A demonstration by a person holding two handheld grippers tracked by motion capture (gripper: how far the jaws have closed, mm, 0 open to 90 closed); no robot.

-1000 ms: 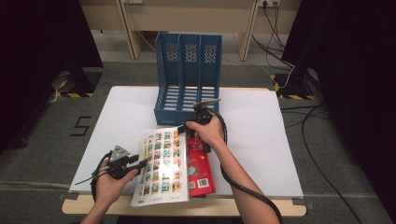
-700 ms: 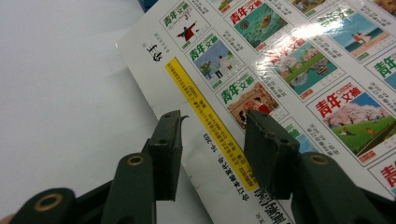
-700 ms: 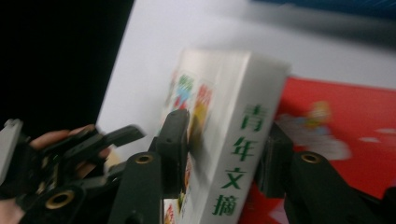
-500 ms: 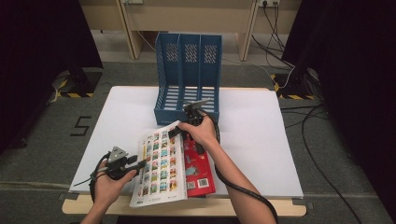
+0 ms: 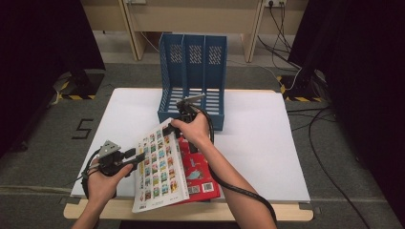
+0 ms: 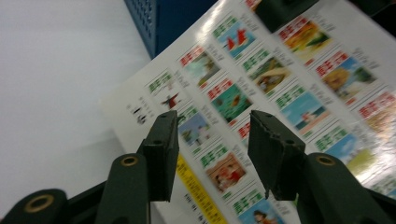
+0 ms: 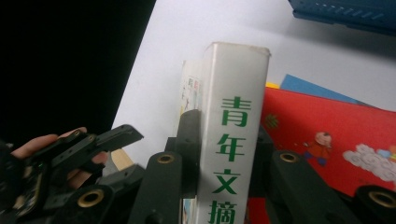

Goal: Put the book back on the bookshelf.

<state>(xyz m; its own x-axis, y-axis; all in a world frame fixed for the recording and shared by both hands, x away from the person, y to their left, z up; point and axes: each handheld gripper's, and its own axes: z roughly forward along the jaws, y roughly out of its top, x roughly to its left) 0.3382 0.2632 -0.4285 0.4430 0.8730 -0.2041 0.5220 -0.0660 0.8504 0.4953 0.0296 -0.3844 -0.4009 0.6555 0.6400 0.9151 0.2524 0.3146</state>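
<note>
Table: a white table (image 5: 267, 143) with a blue file rack (image 5: 193, 71) of three compartments standing at its far middle.
Magazine: a thick white magazine (image 5: 157, 167) with rows of small colour pictures on its cover, tilted up off the table near the front edge, its far end raised toward the rack.
Red book: a red book (image 5: 200, 169) lies flat on the table, just beside and partly under the magazine.
Right gripper: the right gripper (image 5: 179, 117) is clenched on the far end of the magazine; the right gripper view shows its jaws pressed on both sides of the white spine (image 7: 229, 135), which bears green characters, with the red book (image 7: 336, 140) lying beyond it.
Left gripper: the left gripper (image 5: 138, 156) sits at the magazine's left edge; the left gripper view shows its jaws spread apart with the picture cover (image 6: 261, 88) between and beyond them, not pinched.
Hands: the high view shows the left hand (image 5: 102, 179) and the right hand (image 5: 193, 129).
</note>
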